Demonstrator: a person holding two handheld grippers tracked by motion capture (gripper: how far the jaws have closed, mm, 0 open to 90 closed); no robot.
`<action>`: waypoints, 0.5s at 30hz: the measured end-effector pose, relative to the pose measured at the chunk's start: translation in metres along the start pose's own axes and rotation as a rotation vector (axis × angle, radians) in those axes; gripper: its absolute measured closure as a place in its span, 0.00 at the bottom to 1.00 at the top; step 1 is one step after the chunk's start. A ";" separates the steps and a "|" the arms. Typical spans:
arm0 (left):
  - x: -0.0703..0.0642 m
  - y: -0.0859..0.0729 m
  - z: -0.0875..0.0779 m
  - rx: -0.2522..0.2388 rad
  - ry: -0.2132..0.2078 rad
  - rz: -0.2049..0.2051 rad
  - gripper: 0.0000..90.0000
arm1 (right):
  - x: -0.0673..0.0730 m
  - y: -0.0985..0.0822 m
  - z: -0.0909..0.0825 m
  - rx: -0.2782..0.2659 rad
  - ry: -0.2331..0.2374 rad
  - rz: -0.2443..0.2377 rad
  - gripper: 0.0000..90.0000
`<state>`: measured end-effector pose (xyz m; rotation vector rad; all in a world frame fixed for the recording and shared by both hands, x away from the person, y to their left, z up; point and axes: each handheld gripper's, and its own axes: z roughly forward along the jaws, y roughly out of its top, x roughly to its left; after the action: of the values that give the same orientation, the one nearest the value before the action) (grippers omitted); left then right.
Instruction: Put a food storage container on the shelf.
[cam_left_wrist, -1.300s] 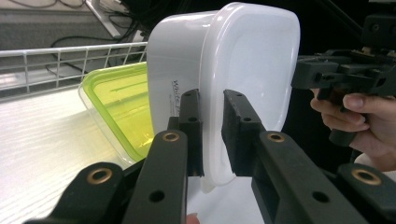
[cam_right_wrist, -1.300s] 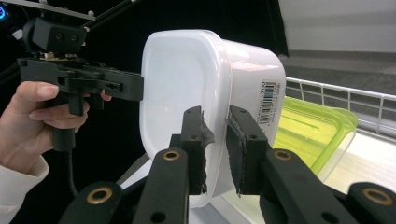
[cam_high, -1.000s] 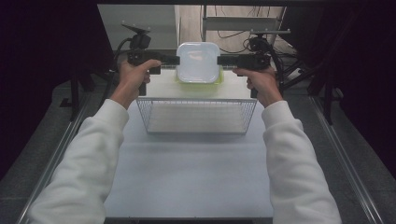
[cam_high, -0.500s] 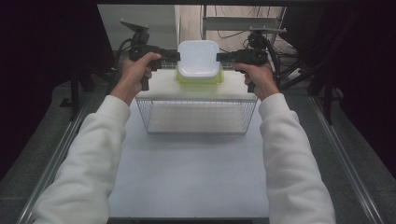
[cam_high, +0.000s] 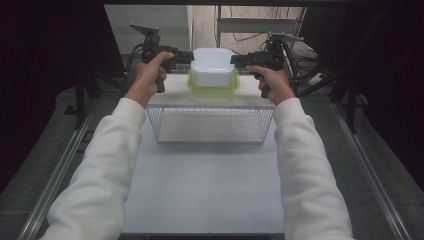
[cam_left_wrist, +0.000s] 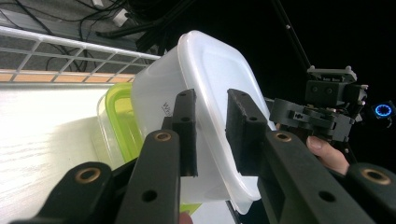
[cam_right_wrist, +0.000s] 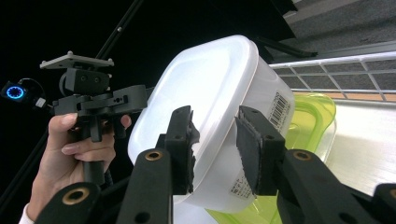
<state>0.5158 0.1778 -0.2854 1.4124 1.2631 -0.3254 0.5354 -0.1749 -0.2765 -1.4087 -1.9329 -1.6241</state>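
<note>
At the far end of the white table (cam_high: 210, 200), past a wire mesh basket (cam_high: 210, 125), a white plastic box (cam_high: 214, 65) sits upside down, partly inside a clear box with a green rim (cam_high: 212, 85). The green-rimmed box rests on a pale wooden board (cam_high: 210, 95) behind the basket. A person in white sleeves holds a black tool in each hand, one on each side of the white box. The left tool (cam_high: 186, 57) reaches in from the left side, and the right tool (cam_high: 237, 61) reaches in from the right side. In the left gripper view, the edge of the white plastic box (cam_left_wrist: 205, 93) lies between the two black jaws of the left tool (cam_left_wrist: 211, 133), and the jaws stand a little apart from it, so they are loose around the rim. In the right gripper view, the side of the white plastic box (cam_right_wrist: 219, 79) lies between the jaws of the right tool (cam_right_wrist: 215, 149), and there is a gap there too. Both tools have just been opening, with the box between their jaws, so neither one squeezes it now. The green-rimmed box (cam_right_wrist: 313, 116) peeks out from under the white one. The basket has nothing in it.
</note>
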 end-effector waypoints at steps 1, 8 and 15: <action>-0.001 -0.001 0.000 -0.001 0.005 0.010 0.82 | 0.000 0.000 0.000 0.000 -0.002 0.000 0.73; -0.010 -0.008 -0.004 -0.044 0.033 0.108 0.60 | 0.009 -0.002 -0.008 -0.053 -0.005 -0.027 0.57; -0.026 -0.022 -0.026 -0.082 0.049 0.215 0.40 | 0.025 -0.012 -0.037 -0.107 -0.031 -0.140 0.48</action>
<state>0.4762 0.1815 -0.2691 1.4775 1.1383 -0.0922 0.4995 -0.1930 -0.2538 -1.3728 -2.0306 -1.8029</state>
